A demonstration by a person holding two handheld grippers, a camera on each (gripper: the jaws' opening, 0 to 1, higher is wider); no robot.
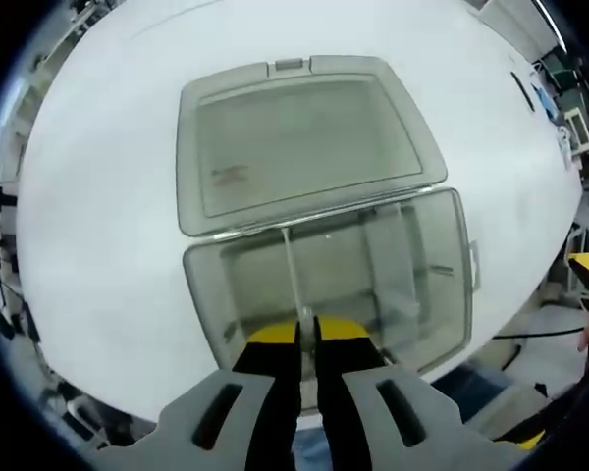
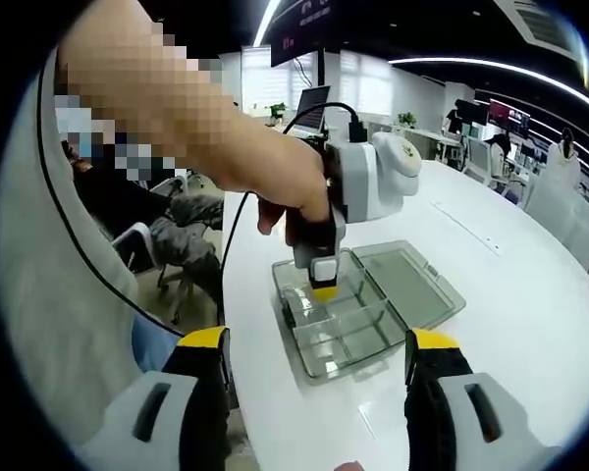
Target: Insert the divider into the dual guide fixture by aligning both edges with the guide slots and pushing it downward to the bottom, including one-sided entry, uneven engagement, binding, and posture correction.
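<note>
The divider point(image 1: 293, 280), a thin clear plastic sheet, stands on edge inside the open transparent box point(image 1: 442, 294), running from our left gripper point(image 1: 307, 339) toward twelve o'clock in the left gripper view, up to the hinge side where the lid point(image 1: 304, 147) lies folded back flat on the white table point(image 1: 98, 216). The left gripper's yellow-tipped jaws are drawn nearly together on the divider's near top edge, so we read them as clamped on it. In the right gripper view the same tool point(image 2: 322, 280) reaches down from the person's hand point(image 2: 285, 201) into the box point(image 2: 358, 329) at twelve o'clock, while the right gripper point(image 2: 316, 368) hangs back from the box with its jaws spread wide and nothing between them. We judge the divider light, stiff across its face but easily bowed along its length, slick, and liable to crack or jam if forced askew. The best hold seems to be the middle of the top edge, so that both ends descend evenly; a push near one end would likely bind it. Whether each edge already sits in its guide slot we cannot tell through the clear walls.
</note>
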